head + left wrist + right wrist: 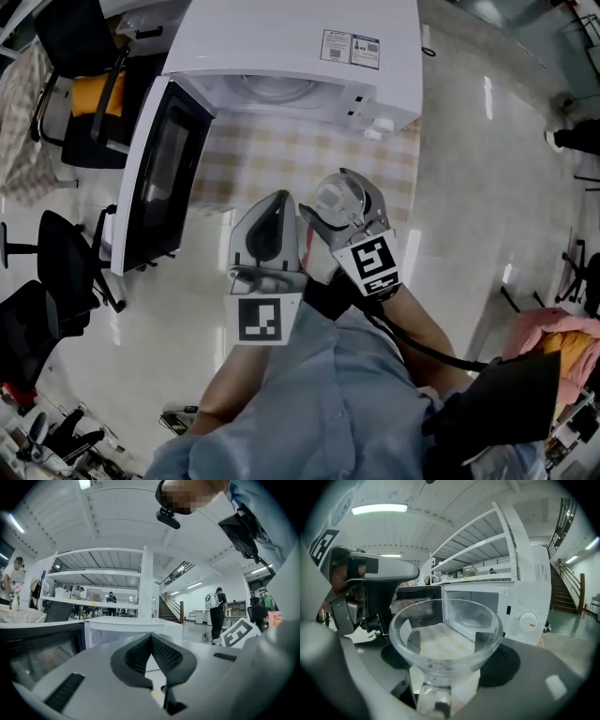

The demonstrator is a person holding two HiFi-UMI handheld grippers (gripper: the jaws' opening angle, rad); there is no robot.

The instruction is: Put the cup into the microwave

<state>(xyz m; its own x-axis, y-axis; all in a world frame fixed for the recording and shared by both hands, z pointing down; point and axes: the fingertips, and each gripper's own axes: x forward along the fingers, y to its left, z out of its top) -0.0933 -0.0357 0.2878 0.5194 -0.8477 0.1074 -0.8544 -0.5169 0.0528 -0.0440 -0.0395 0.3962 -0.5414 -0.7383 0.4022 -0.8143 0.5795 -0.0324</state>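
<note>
A clear glass cup (440, 620) with a wide bowl sits between the pads of my right gripper (447, 654), which is shut on it. In the head view the cup (337, 197) hangs above the checked tablecloth (272, 155), a little in front of the white microwave (300, 47). The microwave's door (164, 178) stands swung open to the left. Its cavity with the turntable (471, 616) faces the cup. My left gripper (269, 230) is just left of the right one. In the left gripper view it (151, 638) is shut with nothing between its pads.
Black office chairs (66, 253) stand on the floor left of the table. A white shelf rack (98, 573) rises behind the microwave (131, 630), and a person with a backpack (216, 616) stands far off. A pink cloth (562, 337) lies at the right.
</note>
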